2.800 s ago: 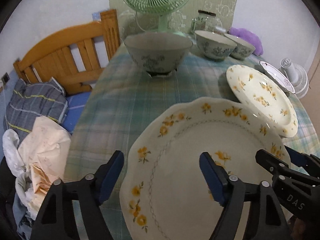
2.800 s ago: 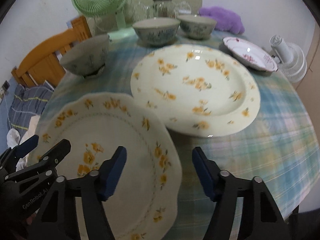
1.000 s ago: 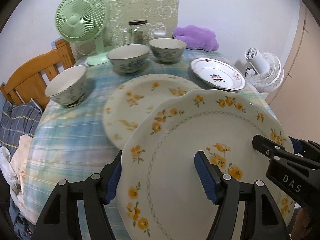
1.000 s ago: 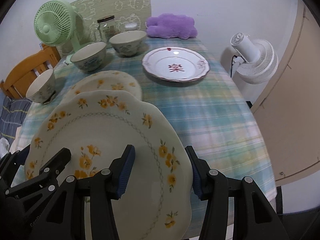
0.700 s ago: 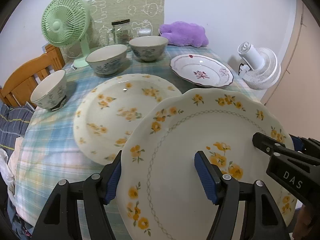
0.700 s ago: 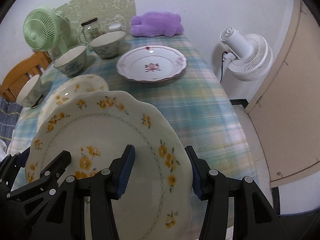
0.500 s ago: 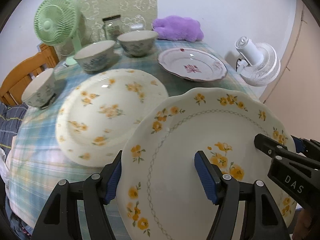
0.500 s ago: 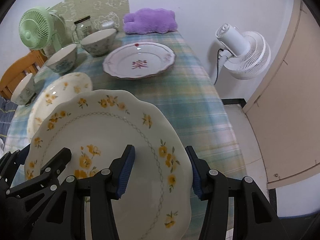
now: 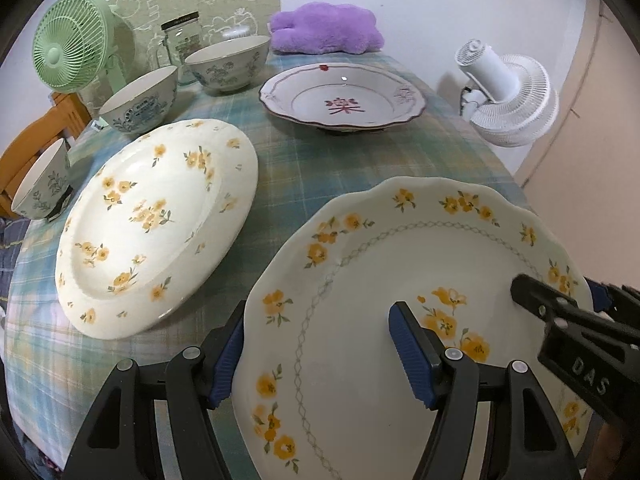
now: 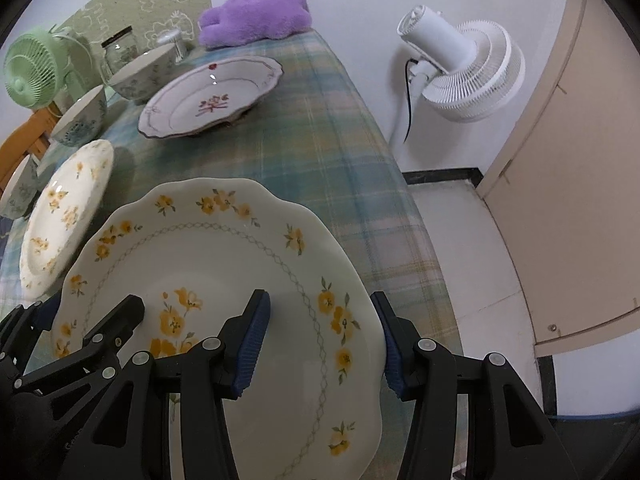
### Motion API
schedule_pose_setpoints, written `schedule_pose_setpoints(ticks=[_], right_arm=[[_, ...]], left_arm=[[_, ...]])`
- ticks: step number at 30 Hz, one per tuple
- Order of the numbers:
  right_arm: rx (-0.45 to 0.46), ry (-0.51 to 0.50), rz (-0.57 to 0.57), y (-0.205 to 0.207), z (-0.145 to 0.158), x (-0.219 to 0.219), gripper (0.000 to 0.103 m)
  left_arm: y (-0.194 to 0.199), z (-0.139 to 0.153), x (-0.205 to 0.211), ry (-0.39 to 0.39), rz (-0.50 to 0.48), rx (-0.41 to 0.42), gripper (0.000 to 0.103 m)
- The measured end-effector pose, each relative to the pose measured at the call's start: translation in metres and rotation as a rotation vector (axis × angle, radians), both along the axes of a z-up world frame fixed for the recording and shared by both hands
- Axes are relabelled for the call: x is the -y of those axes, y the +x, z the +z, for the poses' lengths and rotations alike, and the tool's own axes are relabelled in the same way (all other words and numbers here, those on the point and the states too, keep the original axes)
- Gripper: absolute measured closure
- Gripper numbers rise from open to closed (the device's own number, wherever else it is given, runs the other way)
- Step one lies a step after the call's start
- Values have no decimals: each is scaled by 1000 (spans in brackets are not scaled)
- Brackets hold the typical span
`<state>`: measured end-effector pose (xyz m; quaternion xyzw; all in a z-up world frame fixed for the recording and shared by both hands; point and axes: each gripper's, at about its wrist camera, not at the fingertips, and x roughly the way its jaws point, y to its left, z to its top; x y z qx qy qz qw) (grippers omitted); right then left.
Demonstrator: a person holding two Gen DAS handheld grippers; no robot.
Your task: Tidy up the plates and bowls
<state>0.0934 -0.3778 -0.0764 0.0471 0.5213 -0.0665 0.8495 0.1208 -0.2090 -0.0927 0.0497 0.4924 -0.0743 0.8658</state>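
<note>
Cream china with a scalloped rim and yellow flowers, the scalloped plate [image 9: 420,280] hangs above the near right part of the desk [image 9: 320,168], carried by both tongs at once. The left tongs [image 9: 316,354] straddle its left rim, one blue pad under the edge and the other on the plate's face, while the right tongs [image 10: 320,338] clasp the opposite rim the same way, so each is closed on the plate at a middling spread rather than standing free. Taking a wide, shallow dish by two opposite edges probably keeps it level and stops it pivoting, which a single pinch on one rim could not do. It is clear of the checked cloth, beside and not over the round flowered plate [image 9: 156,224], which lies flat on the left half of the desk. Farther back stands the red-patterned plate [image 9: 342,98], and three blue-patterned bowls [image 9: 140,100] curve along the left edge toward a green fan [image 9: 70,54] and a glass jar [image 9: 182,38]; a purple plush [image 9: 326,28] rests at the far end, and a white fan [image 10: 464,70] stands on the floor past the desk's right side. Bowls grouped on one side and plates on the other suggest sorting by kind, with the carried plate likely bound for one of the plates.
</note>
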Motion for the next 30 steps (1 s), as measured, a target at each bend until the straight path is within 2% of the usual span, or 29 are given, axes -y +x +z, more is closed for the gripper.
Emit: schedule_pose_setpoints(ticks=[6, 11, 14, 17, 19, 28, 30], right_arm=[[1, 26, 42, 12, -8, -3, 49], [-12, 22, 78, 22, -9, -6, 45], [-41, 18, 88, 25, -8, -7, 44], [-38, -14, 88, 25, 0, -9, 38], [-19, -14, 86, 23, 8, -9, 35], [52, 19, 87, 19, 33, -23, 30], [47, 30, 83, 19, 33, -29, 28]], left_arm=[[9, -4, -3, 2, 61, 11, 32], [13, -2, -6, 1, 83, -26, 31], [10, 4, -3, -2, 69, -35, 22], [8, 14, -4, 17, 82, -15, 14], [8, 18, -10, 1, 97, -18, 10], [2, 41, -39, -39, 103, 20, 6], [4, 42, -47, -53, 111, 6, 6]])
